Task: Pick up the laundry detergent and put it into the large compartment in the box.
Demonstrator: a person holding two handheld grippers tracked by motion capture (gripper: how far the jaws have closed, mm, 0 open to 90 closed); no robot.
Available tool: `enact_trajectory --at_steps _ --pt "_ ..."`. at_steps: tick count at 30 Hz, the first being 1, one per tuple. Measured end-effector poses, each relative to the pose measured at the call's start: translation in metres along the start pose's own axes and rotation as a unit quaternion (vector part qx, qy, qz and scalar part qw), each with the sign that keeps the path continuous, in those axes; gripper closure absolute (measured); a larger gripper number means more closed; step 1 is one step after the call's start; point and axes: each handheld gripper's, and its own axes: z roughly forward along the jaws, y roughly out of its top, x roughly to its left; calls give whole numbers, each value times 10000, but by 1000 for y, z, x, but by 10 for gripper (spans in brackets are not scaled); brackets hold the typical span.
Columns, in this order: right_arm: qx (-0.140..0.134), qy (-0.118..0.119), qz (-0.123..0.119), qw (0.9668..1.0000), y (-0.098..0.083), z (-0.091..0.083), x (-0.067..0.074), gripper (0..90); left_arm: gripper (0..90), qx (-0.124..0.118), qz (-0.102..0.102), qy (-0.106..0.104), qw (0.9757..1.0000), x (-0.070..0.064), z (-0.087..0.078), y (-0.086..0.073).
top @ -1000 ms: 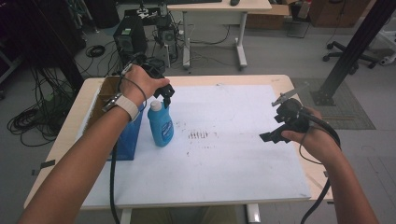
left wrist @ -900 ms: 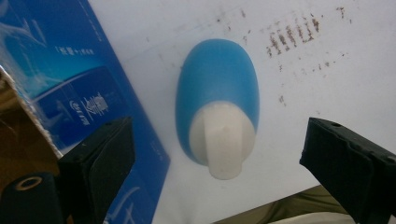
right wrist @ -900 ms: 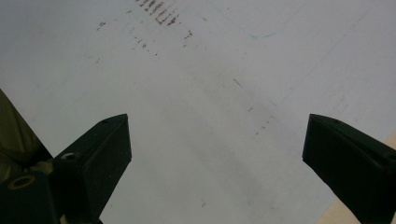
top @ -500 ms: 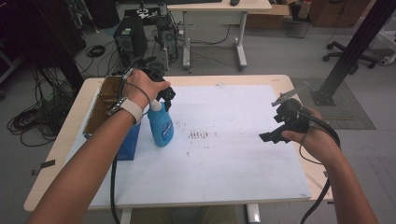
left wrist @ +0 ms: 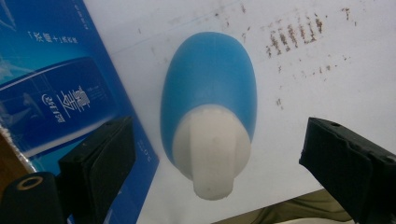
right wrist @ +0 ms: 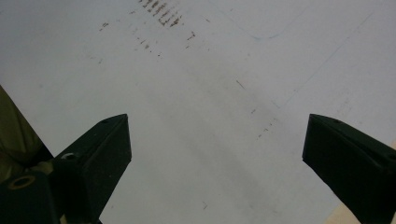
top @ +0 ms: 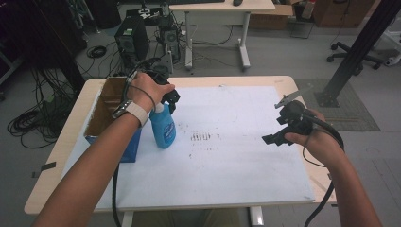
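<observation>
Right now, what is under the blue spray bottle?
The blue spray bottle stands on the white sheet, beside the blue box. Dark smudges lie to its side. The spot beneath its base is covered.

The blue spray bottle (top: pixel 162 127) stands upright on the tabletop (top: pixel 246 161), just beside the blue-sided cardboard box (top: pixel 109 124), leaving little gap on that side. The left claw (left wrist: pixel 219 172) hangs above the bottle's white cap with its jaws spread wide. Bare white surface lies open around the right claw (top: pixel 270 140).
</observation>
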Motion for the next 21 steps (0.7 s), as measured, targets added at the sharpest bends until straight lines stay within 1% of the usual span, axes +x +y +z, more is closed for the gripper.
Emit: enact_trajectory --at_steps 4,8,14,21 --pt "3 3 9 10000 -1 0 0 82 105 -15 5 20 10000 0 4 0" --pt "-2 14 7 10000 -2 1 0 82 105 -11 11 -4 10000 -1 8 0" --pt "-3 18 20 10000 -2 1 -1 82 106 -29 33 34 10000 -2 12 0" --pt "6 18 27 10000 -4 2 -1 82 108 12 41 -36 10000 -1 21 1"
